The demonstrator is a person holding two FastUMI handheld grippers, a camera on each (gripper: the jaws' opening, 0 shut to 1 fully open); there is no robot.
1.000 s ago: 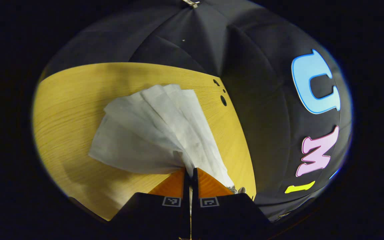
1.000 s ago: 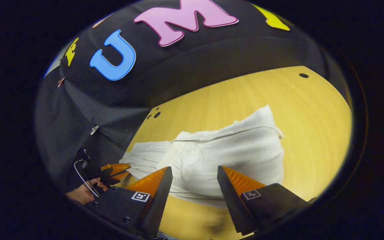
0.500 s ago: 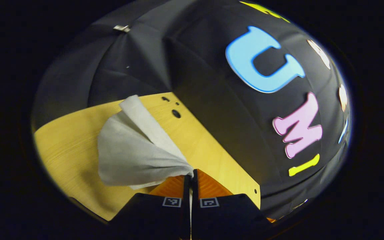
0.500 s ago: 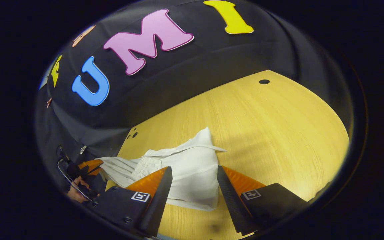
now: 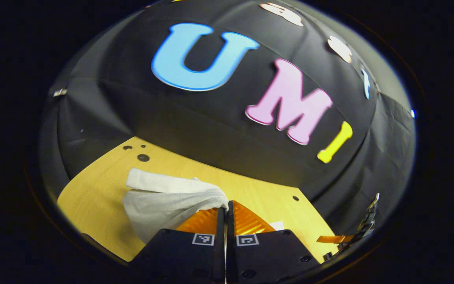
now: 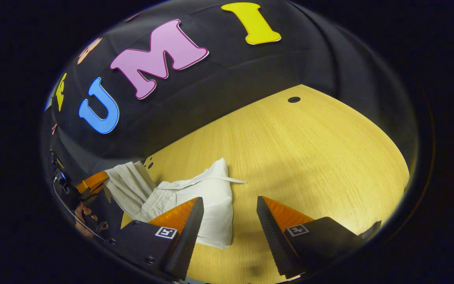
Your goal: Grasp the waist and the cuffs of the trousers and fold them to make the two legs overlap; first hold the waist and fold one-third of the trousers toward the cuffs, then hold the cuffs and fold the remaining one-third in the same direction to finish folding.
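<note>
White trousers [image 6: 207, 205] lie bunched on the wooden table [image 6: 309, 157], waist with a loose drawstring toward the middle in the right gripper view. My right gripper [image 6: 227, 232] is open, its fingers standing just above the table with the waist part beside the left finger. In the left gripper view my left gripper [image 5: 225, 215] is shut on a pinched end of the trousers [image 5: 164, 201], lifted so the cloth hangs left of it. That left gripper [image 6: 91, 181] also appears at the far left of the right gripper view, held by a hand, with the cloth rising to it.
The table's back edge meets the black booth wall. Small round holes [image 5: 143, 157] sit near the table's far left corner and one hole [image 6: 294, 99] near the far right. Bare wood spreads to the right of the trousers.
My left gripper has swung round and lifted the trouser end, turning toward the back wall. The right gripper view has drifted right, so the trousers now sit left of its fingers.
</note>
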